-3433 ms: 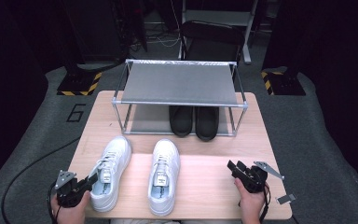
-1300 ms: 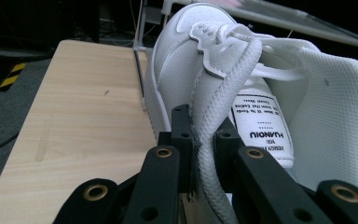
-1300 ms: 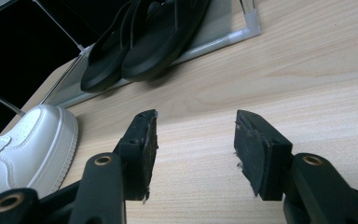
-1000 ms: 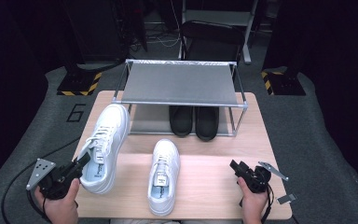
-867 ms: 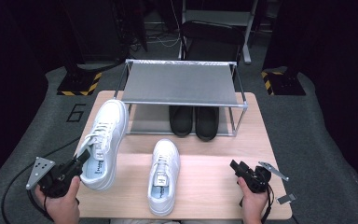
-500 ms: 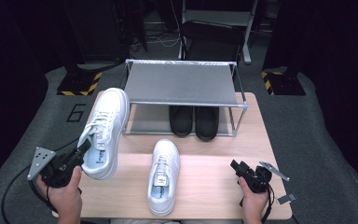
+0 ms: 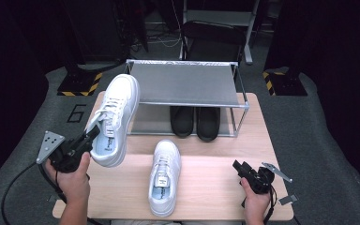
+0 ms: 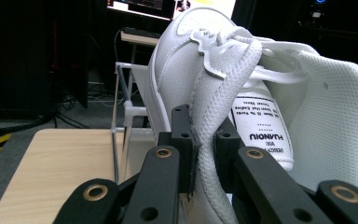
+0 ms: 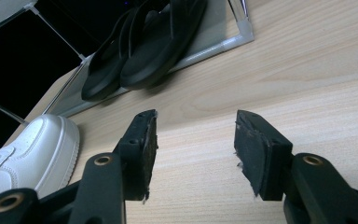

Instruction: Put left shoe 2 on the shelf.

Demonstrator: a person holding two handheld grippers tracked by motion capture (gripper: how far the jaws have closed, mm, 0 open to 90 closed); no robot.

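Observation:
My left gripper (image 7: 93,134) is shut on the heel collar of a white sneaker (image 7: 114,118), which hangs in the air over the table's left side with its toe near the shelf's left corner. In the left gripper view the jaws pinch the sneaker's (image 8: 223,84) padded collar, and my left gripper (image 8: 204,154) shows a label on the insole just past it. The second white sneaker (image 7: 164,176) lies flat on the wooden table (image 7: 206,187), toe pointing away. My right gripper (image 7: 238,167) rests low at the front right, open and empty; in its own view my right gripper (image 9: 195,154) has bare table between its pads.
A metal two-level shoe rack (image 7: 185,84) stands at the back of the table. A pair of black shoes (image 7: 196,122) sits on its lower level, also seen as black shoes (image 9: 144,42) ahead of the right gripper. The rack's top shelf is bare.
The left hand has lifted the white sneaker off the table and carried it up and toward the rack's left corner. The right gripper and the second sneaker have stayed where they were.

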